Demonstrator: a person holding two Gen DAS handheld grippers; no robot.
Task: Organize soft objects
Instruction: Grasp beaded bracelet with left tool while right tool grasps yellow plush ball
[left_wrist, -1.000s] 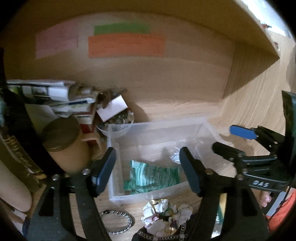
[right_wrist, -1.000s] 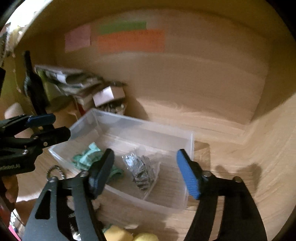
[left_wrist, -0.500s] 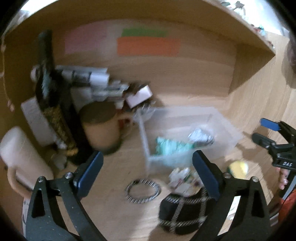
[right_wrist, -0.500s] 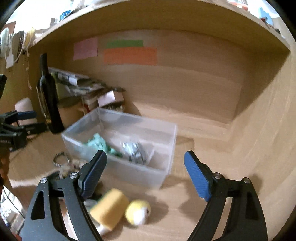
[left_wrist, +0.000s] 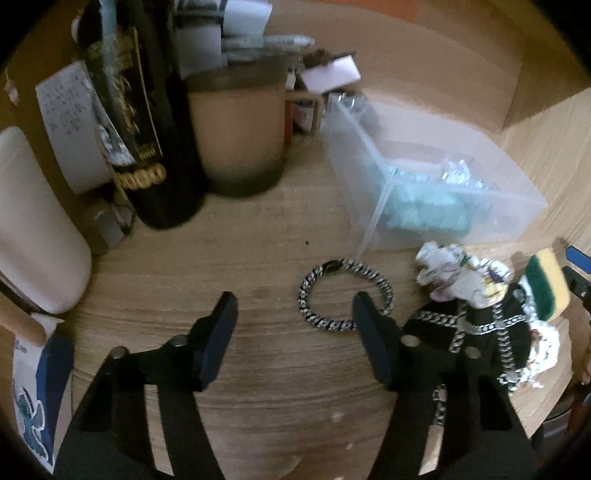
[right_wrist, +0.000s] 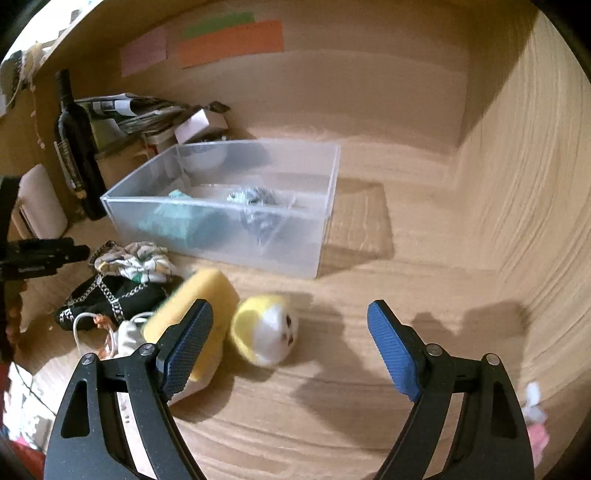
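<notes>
Both of your grippers are spread wide and hold nothing: the left gripper (left_wrist: 293, 314) hangs over the chain bracelet (left_wrist: 345, 293), the right gripper (right_wrist: 290, 330) over the yellow plush toy (right_wrist: 266, 334). Beside that toy lies the yellow sponge (right_wrist: 195, 314), and behind them the clear bin (right_wrist: 221, 201) holds a green cloth (right_wrist: 173, 221).

Home setting, a wooden desk nook: wood-grain counter (right_wrist: 406, 280) with wooden back and side walls, sticky notes (right_wrist: 229, 42) on the back wall, wine bottle (right_wrist: 75, 144), mug (left_wrist: 236, 136), stacked papers (right_wrist: 136, 109), clear plastic bin (right_wrist: 229, 206), plush toy (right_wrist: 267, 334).
</notes>
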